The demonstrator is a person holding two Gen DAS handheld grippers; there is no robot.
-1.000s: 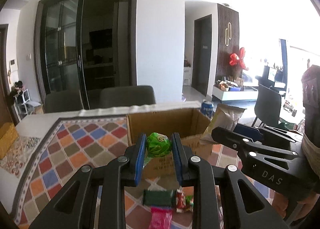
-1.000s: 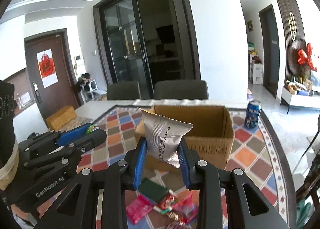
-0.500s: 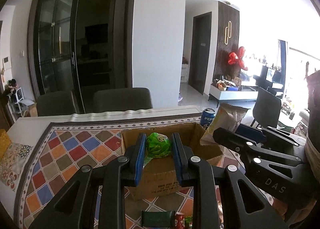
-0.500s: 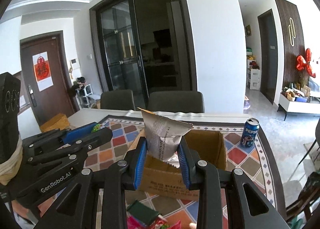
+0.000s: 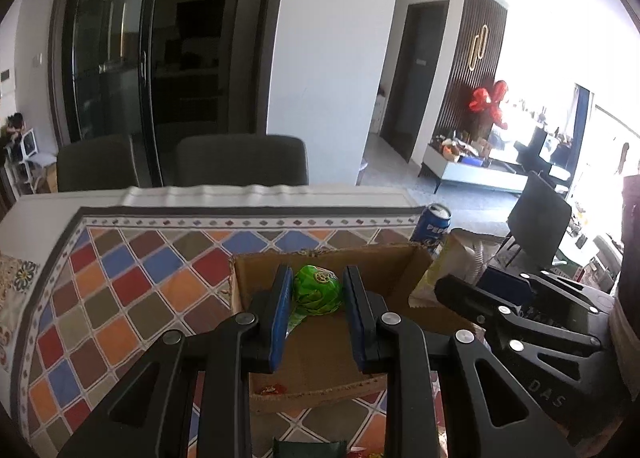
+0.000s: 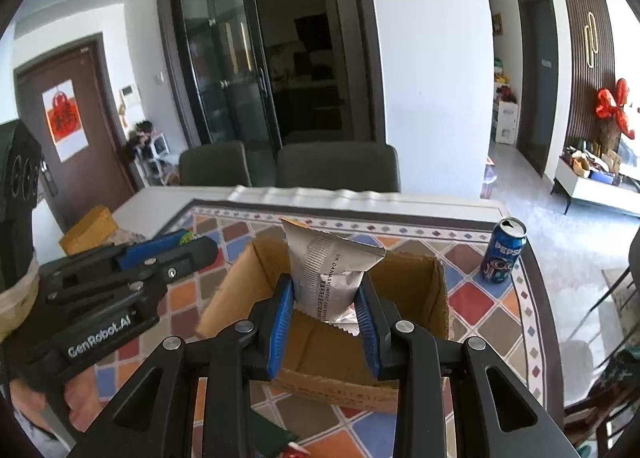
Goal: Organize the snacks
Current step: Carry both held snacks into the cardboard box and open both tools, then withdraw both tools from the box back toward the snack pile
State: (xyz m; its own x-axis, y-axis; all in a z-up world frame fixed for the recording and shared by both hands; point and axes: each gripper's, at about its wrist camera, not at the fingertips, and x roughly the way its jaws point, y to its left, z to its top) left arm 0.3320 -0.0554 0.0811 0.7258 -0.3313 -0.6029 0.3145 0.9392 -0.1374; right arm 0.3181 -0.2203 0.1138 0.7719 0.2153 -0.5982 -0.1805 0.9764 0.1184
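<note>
Now, left gripper (image 5: 316, 294): jaws clenched on green candy (image 5: 317, 290), over cardboard box (image 5: 400, 262) for dropping.
Right gripper (image 6: 325, 300): jaws grasping silver packet (image 6: 328, 278), likewise above it.

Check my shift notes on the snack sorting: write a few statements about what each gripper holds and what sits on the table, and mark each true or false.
1. The left gripper is shut on a green snack. True.
2. The right gripper is empty. False: it is shut on a silver packet.
3. Both held items are over the open cardboard box. True.
4. The blue soda can lies on its side inside the box. False: it stands upright on the tablecloth, beside the box.
</note>
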